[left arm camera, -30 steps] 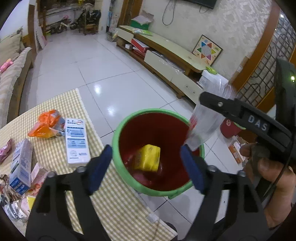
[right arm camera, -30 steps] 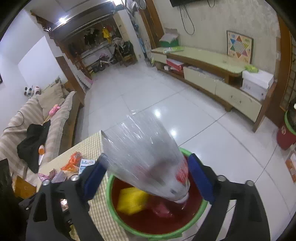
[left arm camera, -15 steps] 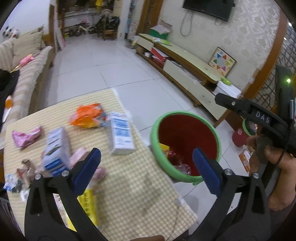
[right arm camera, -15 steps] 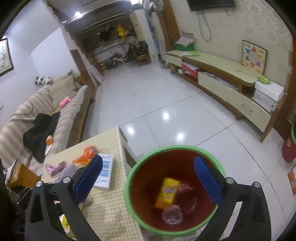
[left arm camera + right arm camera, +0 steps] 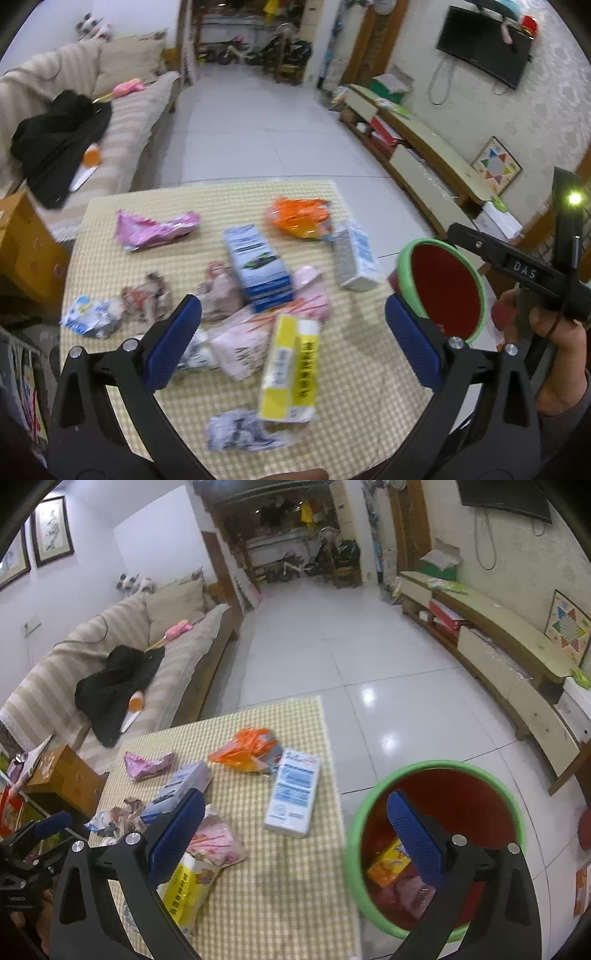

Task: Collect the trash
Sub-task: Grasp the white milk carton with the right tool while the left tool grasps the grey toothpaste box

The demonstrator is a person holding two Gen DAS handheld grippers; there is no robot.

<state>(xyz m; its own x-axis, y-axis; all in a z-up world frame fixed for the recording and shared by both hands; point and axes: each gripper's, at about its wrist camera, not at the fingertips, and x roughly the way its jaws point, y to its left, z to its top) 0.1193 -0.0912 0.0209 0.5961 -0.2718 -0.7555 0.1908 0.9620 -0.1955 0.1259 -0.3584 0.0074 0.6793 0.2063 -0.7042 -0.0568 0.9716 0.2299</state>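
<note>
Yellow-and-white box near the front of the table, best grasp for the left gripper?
Grip the yellow-and-white box across its narrow width, mid-length, coming from above. It lies flat with its long axis running away from the left gripper, whose open jaws already straddle it. Pink wrappers crowd its left side, so drop straight down.

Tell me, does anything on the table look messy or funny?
Yes. Crumpled wrappers and boxes lie scattered at all angles over the checked tablecloth. The yellow box leans tilted on the pile. Nothing looks spilled.

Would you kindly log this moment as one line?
left claw: open, empty | right claw: open, empty | bin: holds trash | table: trash remains
</note>
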